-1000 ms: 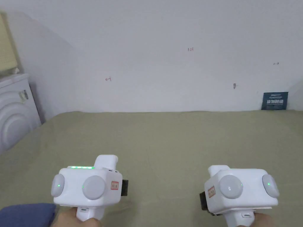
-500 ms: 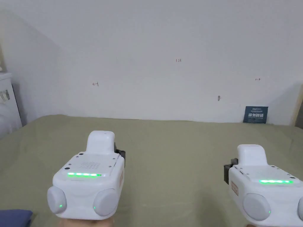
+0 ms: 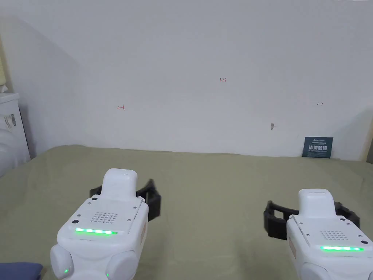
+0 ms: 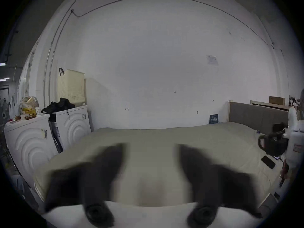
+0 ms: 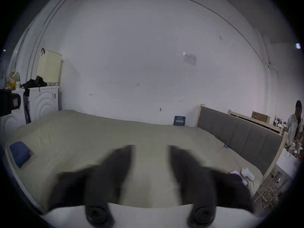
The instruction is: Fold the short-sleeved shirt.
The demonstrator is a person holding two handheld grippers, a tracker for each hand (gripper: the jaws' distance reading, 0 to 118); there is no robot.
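Jaws of both grippers stand spread with nothing between them. From the head view, the left gripper (image 3: 125,195) and the right gripper (image 3: 312,217) are held side by side above the olive-green bed (image 3: 211,182), well apart from each other, each white body showing a green light bar; a corner of the folded blue shirt (image 3: 18,270) lies on the bed at the lower left, beside the left gripper's body. From the left gripper view, the left gripper (image 4: 151,162) points across the bare bed towards the white wall (image 4: 156,58), its dark jaws blurred and wide apart; white cabinets (image 4: 32,142) stand left of the bed with a cream basket (image 4: 70,85) and dark clothing on top, and the right gripper (image 4: 271,142) is at the right edge. From the right gripper view, the right gripper (image 5: 151,162) also faces the wall with jaws apart; the blue shirt (image 5: 19,153) lies near the bed's left edge, a grey headboard (image 5: 238,136) runs along the right, and a person (image 5: 295,126) stands beyond it.
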